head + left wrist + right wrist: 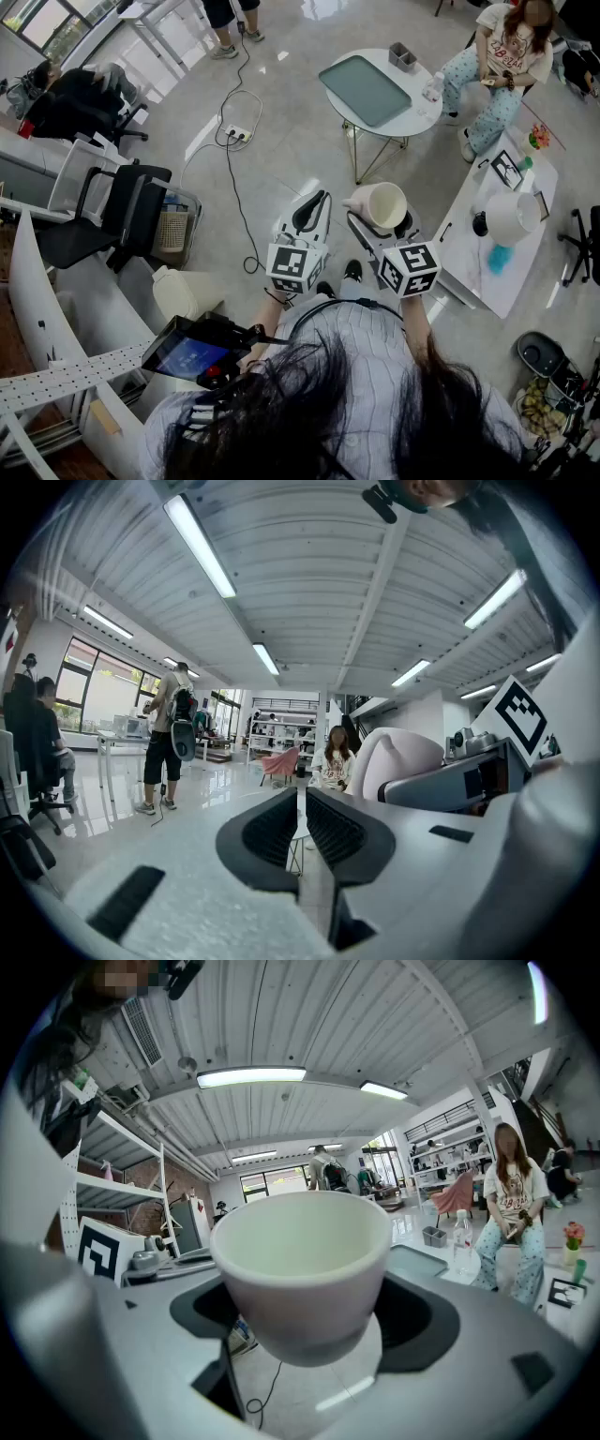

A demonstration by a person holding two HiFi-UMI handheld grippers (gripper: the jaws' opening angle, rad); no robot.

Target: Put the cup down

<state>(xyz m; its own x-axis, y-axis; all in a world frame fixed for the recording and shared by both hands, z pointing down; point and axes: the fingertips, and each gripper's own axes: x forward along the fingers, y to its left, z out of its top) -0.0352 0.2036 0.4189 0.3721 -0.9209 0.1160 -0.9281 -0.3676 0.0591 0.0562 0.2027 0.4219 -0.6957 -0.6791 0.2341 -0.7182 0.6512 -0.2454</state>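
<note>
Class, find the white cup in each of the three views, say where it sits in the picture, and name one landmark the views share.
Head view: the cup is a little right of centre, above the marker cubes.
Left gripper view: the cup is right of centre, seen from the side.
Right gripper view: the cup fills the centre, mouth towards the camera.
Shared landmark: the seated person, top right, centre, right.

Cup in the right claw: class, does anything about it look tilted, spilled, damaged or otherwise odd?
Nothing stands out. The cup sits clamped in the right claw, roughly upright, empty and unchipped, held above the floor.
</note>
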